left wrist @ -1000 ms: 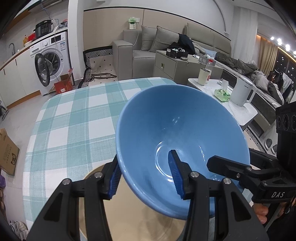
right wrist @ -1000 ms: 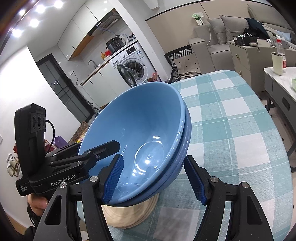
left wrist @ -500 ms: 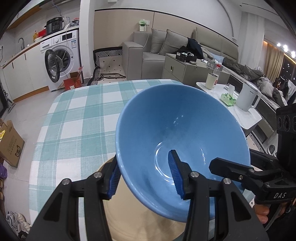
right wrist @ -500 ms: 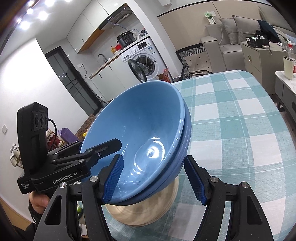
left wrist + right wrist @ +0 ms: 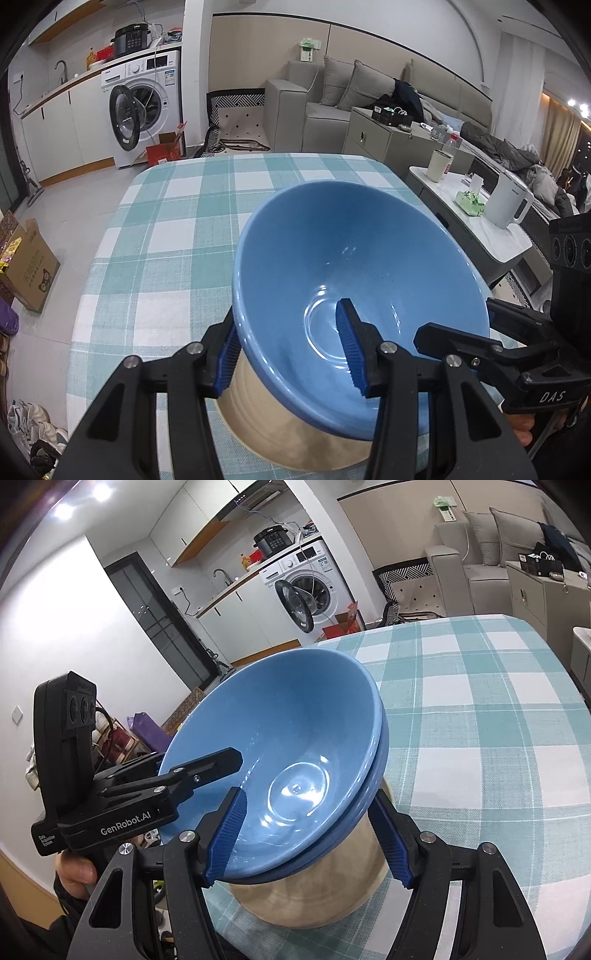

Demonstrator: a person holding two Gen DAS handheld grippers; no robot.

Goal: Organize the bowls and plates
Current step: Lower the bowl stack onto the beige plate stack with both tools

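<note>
Two nested blue bowls [image 5: 295, 738] are held tilted above a beige plate [image 5: 325, 897] on the checked tablecloth. In the left wrist view only the upper blue bowl [image 5: 354, 266] shows, with the beige plate [image 5: 280, 424] beneath it. My left gripper [image 5: 291, 354] is shut on the bowls' near rim, one finger inside and one outside. My right gripper [image 5: 314, 838] is shut on the opposite rim the same way, its right finger outside under the lower bowl. Each gripper shows in the other's view.
The table with the teal checked cloth [image 5: 177, 236] stretches ahead; its far edge drops to the floor. A side table with a white kettle [image 5: 509, 199] stands to the right. A washing machine [image 5: 310, 587] and sofa are beyond.
Both grippers and the bowls have pulled back and risen a little; more of the tablecloth and the beige plate shows under the bowls. The grips have not changed.
</note>
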